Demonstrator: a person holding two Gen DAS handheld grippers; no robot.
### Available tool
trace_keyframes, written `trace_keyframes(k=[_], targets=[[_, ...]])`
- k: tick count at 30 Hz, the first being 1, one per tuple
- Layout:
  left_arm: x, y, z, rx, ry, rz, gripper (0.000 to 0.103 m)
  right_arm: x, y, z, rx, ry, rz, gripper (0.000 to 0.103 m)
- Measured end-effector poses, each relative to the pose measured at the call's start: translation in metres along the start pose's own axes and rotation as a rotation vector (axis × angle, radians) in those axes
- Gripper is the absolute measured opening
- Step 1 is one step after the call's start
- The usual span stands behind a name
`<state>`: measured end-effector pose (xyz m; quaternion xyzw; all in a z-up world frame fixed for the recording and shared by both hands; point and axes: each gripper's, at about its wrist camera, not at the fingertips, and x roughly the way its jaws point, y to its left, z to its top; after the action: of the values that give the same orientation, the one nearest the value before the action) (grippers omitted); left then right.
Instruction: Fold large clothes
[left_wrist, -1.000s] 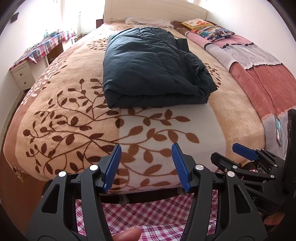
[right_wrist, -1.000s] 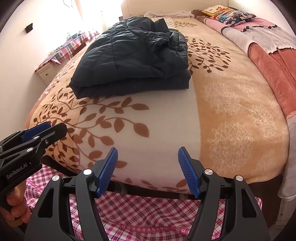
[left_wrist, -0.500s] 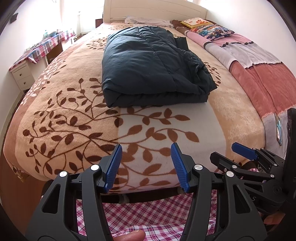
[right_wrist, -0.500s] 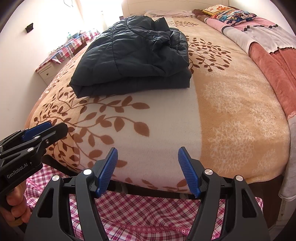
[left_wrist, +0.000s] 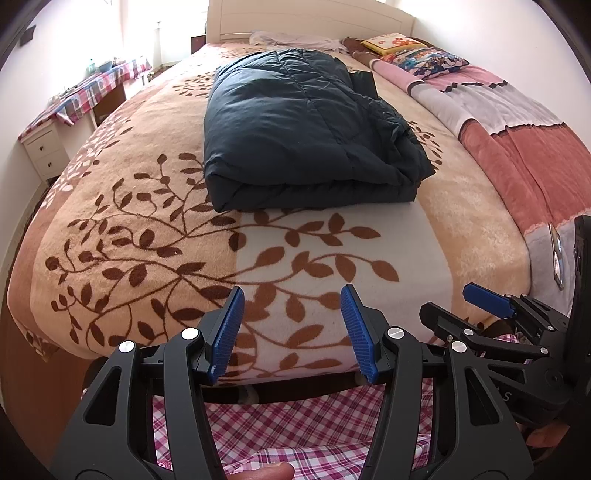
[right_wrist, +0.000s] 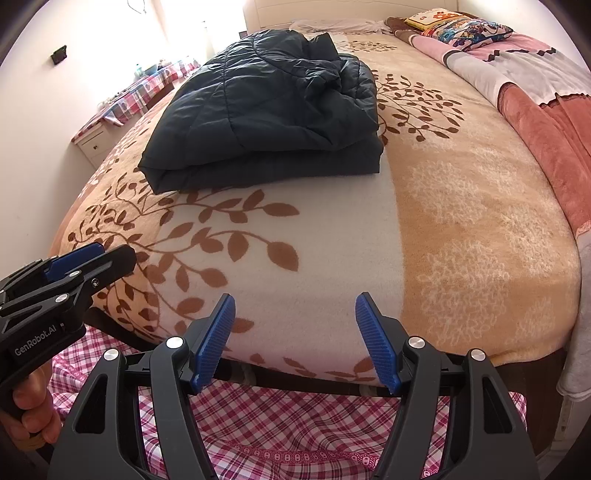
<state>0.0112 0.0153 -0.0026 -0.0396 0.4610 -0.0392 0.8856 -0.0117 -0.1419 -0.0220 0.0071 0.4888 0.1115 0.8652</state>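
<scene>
Navy quilted fabric sits centre stage: the padded jacket (left_wrist: 306, 125) lies folded into a thick, squarish bundle on the leaf-patterned blanket (left_wrist: 147, 236), well up the bed from the foot edge, its doubled fold facing the cameras and its right side looking a little rumpled where the layers bunch. Both tools are held back here, and that seems deliberate. The left gripper (left_wrist: 291, 328) hangs over the foot of the bed with its blue-padded fingers spread apart and nothing between them, well apart from the jacket; the right gripper (right_wrist: 295, 338) mirrors it just alongside, fingers likewise parted and empty, above the pink checked cloth (right_wrist: 280, 424) near the bottom of both views (the person's clothing, most likely, though that is only a guess). From the left wrist view the right tool shows at the lower right edge; from the right wrist view the left tool shows at the lower left with a hand on its handle. The read from here: the fold looks essentially finished, and the open, retreated posture suits either a last inspection or a reach back in to square off that loose right side. Over on the right, a pink and grey quilt (left_wrist: 517, 122) and a bright cushion (left_wrist: 424, 59) lie clear of the work.
</scene>
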Motion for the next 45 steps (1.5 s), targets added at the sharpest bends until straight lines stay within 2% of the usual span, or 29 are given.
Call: trace_keyframes(k=[45], targets=[[0.0037,0.0018,0.0003,-0.001,0.011,0.002,0.054,0.0028,0.0002,-0.0004,-0.007,0.007,-0.001,0.067]])
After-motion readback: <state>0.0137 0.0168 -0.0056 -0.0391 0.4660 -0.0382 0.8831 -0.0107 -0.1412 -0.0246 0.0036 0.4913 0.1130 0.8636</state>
